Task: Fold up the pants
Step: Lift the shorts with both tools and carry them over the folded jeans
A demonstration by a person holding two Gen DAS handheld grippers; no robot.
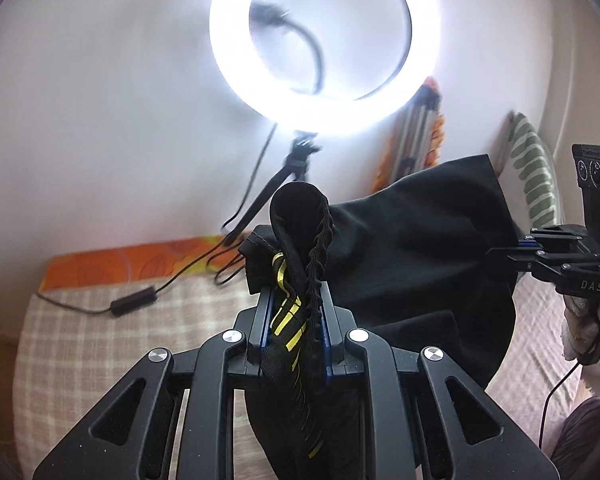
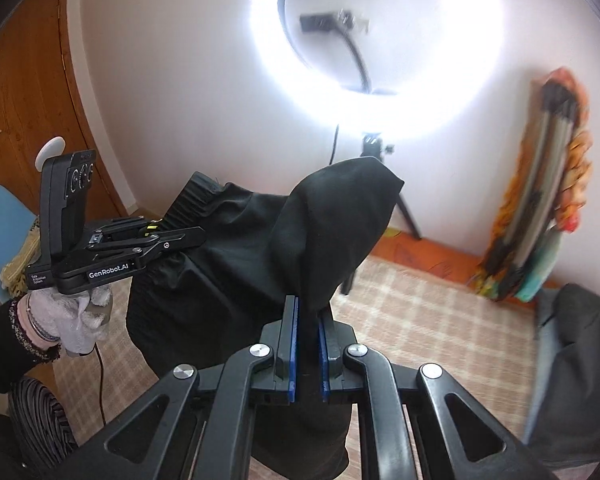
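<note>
The black pants [image 1: 416, 248] hang in the air between both grippers, above the checked bed cover. My left gripper [image 1: 294, 300] is shut on the elastic waistband with yellow lettering [image 1: 286, 320]. It also shows in the right wrist view [image 2: 180, 238], clamped on the waistband at the left. My right gripper [image 2: 308, 320] is shut on a bunched black edge of the pants [image 2: 332, 232]. In the left wrist view the right gripper [image 1: 500, 254] grips the cloth's right side. The cloth sags between them.
A lit ring light [image 1: 324, 40] on a small tripod stands at the wall ahead, its cable [image 1: 132, 302] trailing on the checked bed cover [image 1: 100, 340]. A folded tripod [image 2: 540, 192] leans at the right. A wooden door [image 2: 32, 120] and blue chair [image 2: 0, 220] are at the left.
</note>
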